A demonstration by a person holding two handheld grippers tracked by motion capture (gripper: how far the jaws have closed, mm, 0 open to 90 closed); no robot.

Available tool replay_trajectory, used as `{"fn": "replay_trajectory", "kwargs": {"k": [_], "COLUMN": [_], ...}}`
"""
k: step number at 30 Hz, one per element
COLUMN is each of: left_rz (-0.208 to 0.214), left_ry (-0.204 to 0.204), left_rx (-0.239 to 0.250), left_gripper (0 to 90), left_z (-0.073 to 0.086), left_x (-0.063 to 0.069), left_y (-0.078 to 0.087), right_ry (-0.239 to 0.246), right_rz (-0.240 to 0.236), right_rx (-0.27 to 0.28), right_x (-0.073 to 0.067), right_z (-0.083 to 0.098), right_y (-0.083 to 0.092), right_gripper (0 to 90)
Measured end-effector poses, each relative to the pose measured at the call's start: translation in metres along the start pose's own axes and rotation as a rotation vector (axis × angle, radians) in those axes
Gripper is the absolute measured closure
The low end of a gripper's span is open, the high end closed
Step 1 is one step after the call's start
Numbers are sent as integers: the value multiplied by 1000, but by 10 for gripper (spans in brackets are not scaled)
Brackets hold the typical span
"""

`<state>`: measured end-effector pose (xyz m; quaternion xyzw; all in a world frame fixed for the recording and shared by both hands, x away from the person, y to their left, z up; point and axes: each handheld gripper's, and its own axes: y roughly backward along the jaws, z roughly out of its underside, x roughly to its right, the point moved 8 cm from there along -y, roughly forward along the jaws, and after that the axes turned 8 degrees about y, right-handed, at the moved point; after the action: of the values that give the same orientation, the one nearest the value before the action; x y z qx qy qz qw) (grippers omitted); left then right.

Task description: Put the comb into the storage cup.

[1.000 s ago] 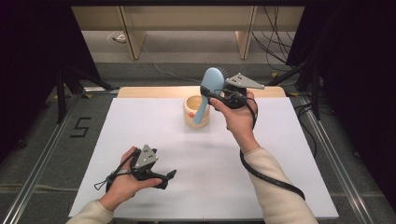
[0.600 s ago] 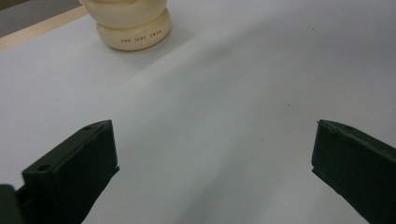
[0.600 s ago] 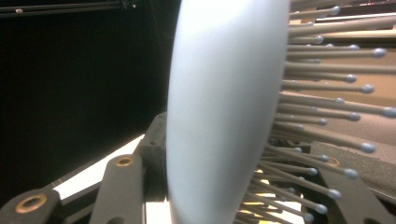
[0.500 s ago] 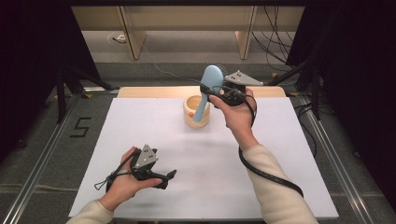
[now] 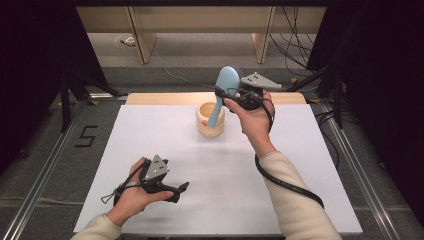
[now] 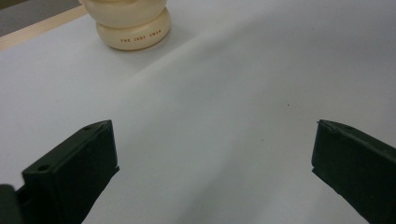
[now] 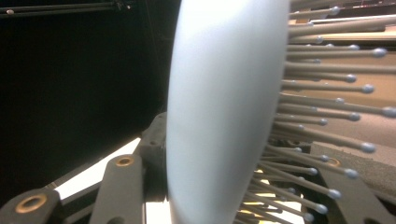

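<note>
Hairbrush point(image 5: 221, 95) stood nearly upright at the far middle of the table point(image 5: 150, 135), head up, handle dipping into the cream cup point(image 5: 210, 120). Right gripper point(image 5: 235, 95) clamped its shaft. Left gripper point(image 5: 172, 190) rested near left, jaws spread apart, holding nothing.
</note>
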<state>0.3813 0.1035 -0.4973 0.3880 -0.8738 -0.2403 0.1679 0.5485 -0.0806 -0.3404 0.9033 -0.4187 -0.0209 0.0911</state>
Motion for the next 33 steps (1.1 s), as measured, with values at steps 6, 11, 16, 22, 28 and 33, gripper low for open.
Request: {"fn": "replay_trajectory", "kwargs": {"k": [6,11,16,22,28,33], "left_rz": [2,3,4,5,5,5], "left_ry": [-2,-1,-1,-1,-1,0], "left_rx": [0,-1,-1,-2,-1,-1], "left_gripper": [0,0,0,0,0,0], "left_z": [0,0,0,0,0,0], "left_x": [0,0,1,1,1,1], "left_y": [0,0,-1,0,-1,-1], "right_ry": [-5,-9,-9,-12,-12,-16], "right_rz": [5,11,14,15,22,27], "right_rx": [0,-2,-2,-5,-3,-5], "right_x": [2,3,4,5,8,10], "right_z": [-2,-2,-3,-3,-5,-5], "right_y": [-1,-3,-5,-8,-8,-9], "right_gripper": [510,510,510,510,510,509]}}
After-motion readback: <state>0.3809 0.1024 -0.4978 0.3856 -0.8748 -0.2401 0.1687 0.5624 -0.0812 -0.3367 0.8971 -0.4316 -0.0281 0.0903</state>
